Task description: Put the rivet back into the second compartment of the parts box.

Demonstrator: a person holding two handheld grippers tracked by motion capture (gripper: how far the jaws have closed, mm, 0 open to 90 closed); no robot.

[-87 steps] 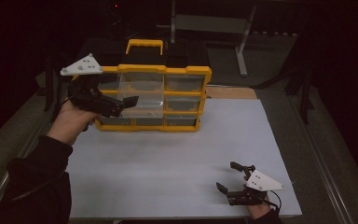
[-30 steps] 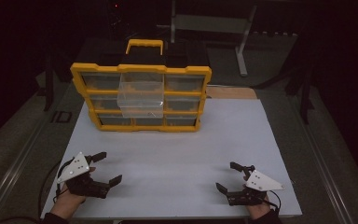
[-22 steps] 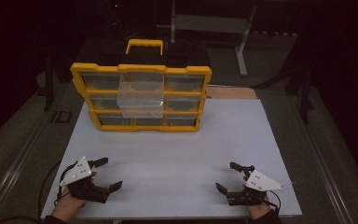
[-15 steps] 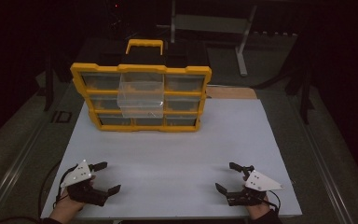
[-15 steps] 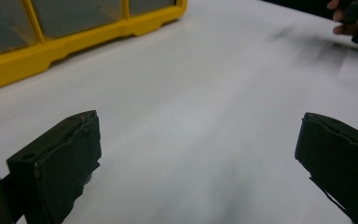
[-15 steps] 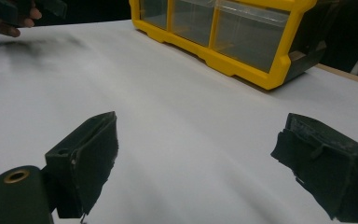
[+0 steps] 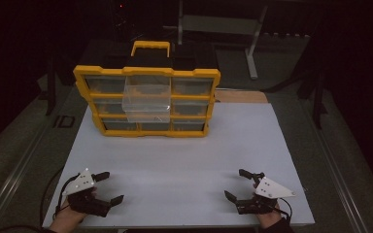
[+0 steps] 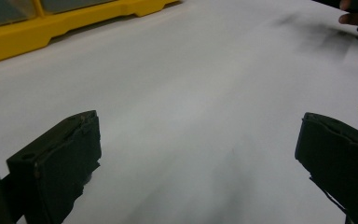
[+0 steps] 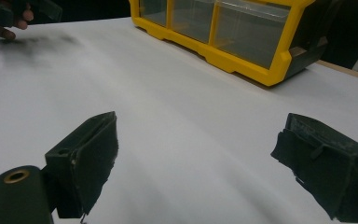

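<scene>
resting on the white bench top: a yellow plastic organiser case with clear drawer fronts, standing upright at the far middle of the bench, carry handle showing above its top edge. projecting forward from the centre of the case: one clear plastic drawer, pulled part way out of its slot.

sitting at the near left corner of the bench: the left gripper, held in a hand, grey three-cornered plate uppermost. jaws standing wide apart, released, grasping nothing; in the left gripper view, bare white surface lying between the two black jaws, with the yellow base of the case at the upper left.

sitting at the near right corner of the bench: the right gripper, held in the other hand, grey plate uppermost, cable trailing beside it. jaws likewise spread and released, holding nothing; in the right gripper view, bare white surface lying between the jaws, the lower corner of the case showing beyond them.

both grippers lying well apart from each other and well apart from the case.
</scene>
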